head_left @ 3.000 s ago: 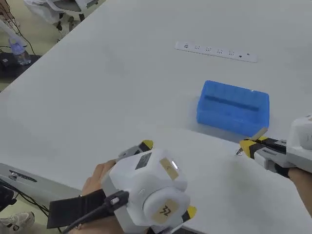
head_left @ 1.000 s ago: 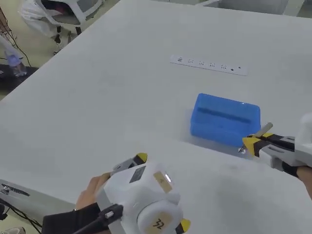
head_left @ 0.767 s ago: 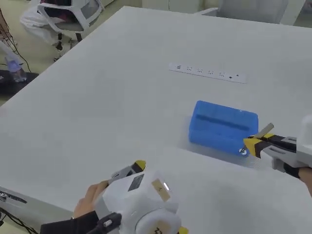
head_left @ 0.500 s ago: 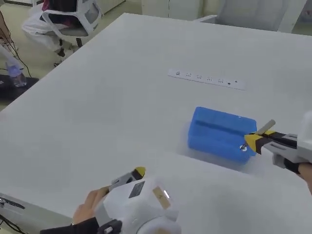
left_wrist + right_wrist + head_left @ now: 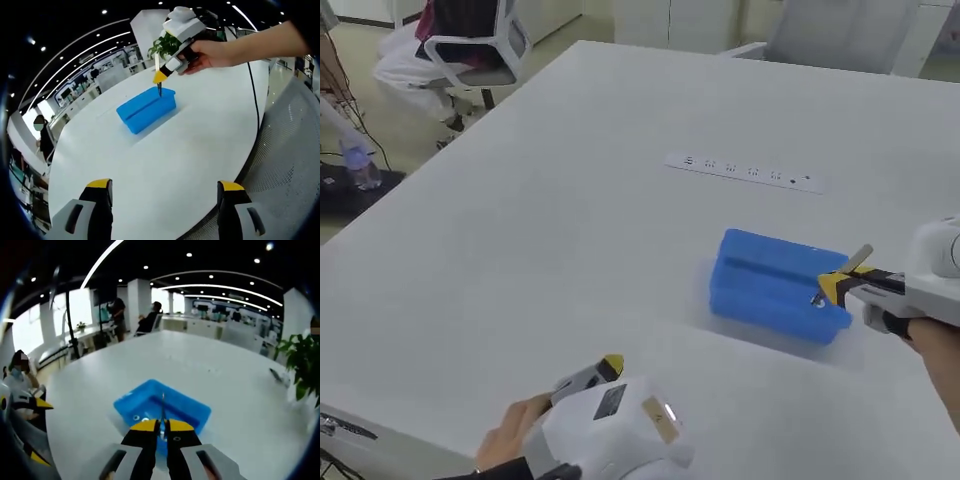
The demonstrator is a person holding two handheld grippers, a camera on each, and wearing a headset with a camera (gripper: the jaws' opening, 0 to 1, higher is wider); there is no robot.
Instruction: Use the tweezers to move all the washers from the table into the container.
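Blue plastic is what my tweezers (image 5: 855, 262) hang over. The container (image 5: 760, 285) sits on the white table (image 5: 570, 220), and the tip points down at the end of it nearest my right gripper (image 5: 831, 288). That gripper's jaws are pressed together on the tweezers' handle. My left gripper (image 5: 162, 187) is held well short of the container, jaws spread wide with nothing between them.

Two small rings that I read as washers (image 5: 135, 417) lie on the container's floor. In the head view something small and bright sits at the tweezer tip. I take it for another one, but I cannot tell for certain.

The risk I see is in the drop. The tip is close to the container's end wall rather than over its middle, so a washer let go here could clip the rim and skip out onto the table. If my squeeze slackens too soon, or the tweezers twist between the jaws, the piece falls wherever it likes. Dipping too deep could also nudge the container, which looks light.

The right gripper view looks straight down the tweezers into the container and gives me its floor and the rings. The head view instead gives me the container's outer wall and the power strip (image 5: 740, 172) beyond it. The left gripper view offers the side profile: tweezers near upright, tip about level with the container's top edge.
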